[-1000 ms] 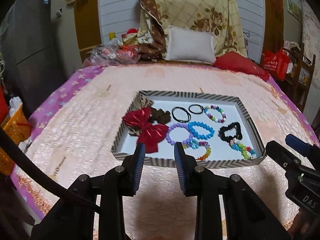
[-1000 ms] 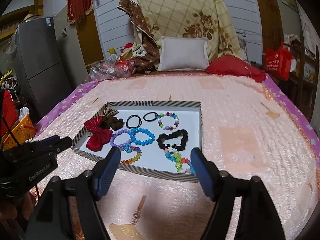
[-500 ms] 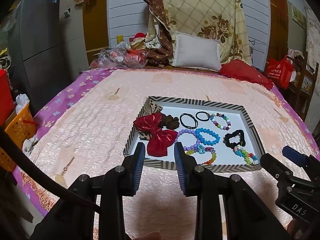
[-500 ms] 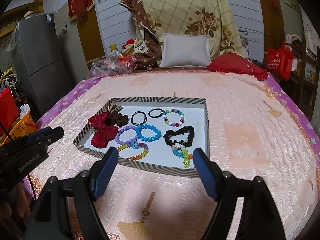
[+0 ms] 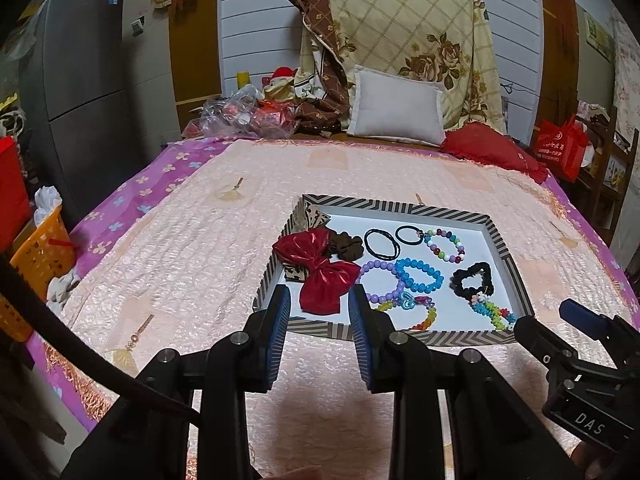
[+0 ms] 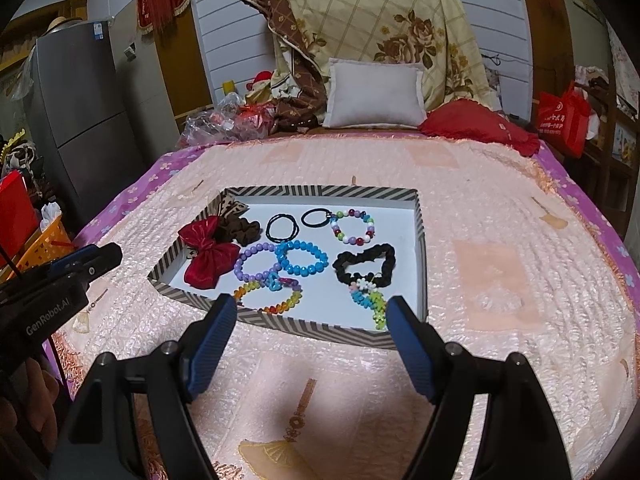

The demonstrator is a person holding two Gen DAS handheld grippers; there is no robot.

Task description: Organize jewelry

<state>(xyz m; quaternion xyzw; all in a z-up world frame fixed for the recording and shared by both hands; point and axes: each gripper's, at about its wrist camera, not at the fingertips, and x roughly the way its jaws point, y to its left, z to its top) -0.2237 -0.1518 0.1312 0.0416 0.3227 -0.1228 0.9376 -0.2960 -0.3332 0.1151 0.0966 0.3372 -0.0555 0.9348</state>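
Jaws of the left gripper [image 5: 316,306] stand moderately apart with nothing between them; jaws of the right gripper [image 6: 308,314] stand wide apart, likewise empty. Both hover over the bed [image 6: 500,272], short of the striped tray [image 6: 421,240]. Tray contents, left to right: red bow [image 6: 208,260], brown scrunchie [image 6: 238,228], beaded bracelets [image 6: 302,258], black scrunchie [image 6: 366,266].

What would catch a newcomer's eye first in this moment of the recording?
The striped tray on the pink bedspread, filled with bright accessories: a red bow at its left end, a blue bead bracelet in the middle, a black scrunchie toward the right. Nearer the camera, the right gripper and left gripper hang open and empty.
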